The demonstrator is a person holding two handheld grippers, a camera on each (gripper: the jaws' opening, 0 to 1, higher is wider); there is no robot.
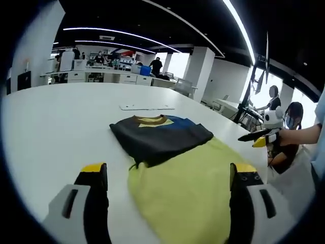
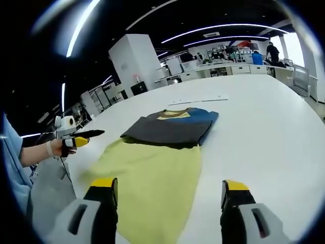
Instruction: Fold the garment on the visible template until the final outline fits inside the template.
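Observation:
A folded garment (image 1: 160,134), dark grey and blue with a yellow collar, lies on the white table (image 1: 61,122). Its near edge overlaps the far end of a yellow-green template sheet (image 1: 193,193). My left gripper (image 1: 168,170) is open above the sheet's near part, with nothing between its jaws. In the right gripper view the garment (image 2: 172,127) and template (image 2: 152,178) lie ahead of my right gripper (image 2: 169,185), which is also open and holds nothing. Each view also catches the opposite gripper in a hand: the right gripper (image 1: 261,138) and the left gripper (image 2: 76,138), both off to the side of the cloth.
A thin white strip (image 1: 147,107) lies flat on the table beyond the garment, also seen as the strip (image 2: 198,100). The table edge (image 1: 254,152) runs close to the template's right side. A seated person (image 1: 293,118) and office desks (image 1: 101,73) are behind.

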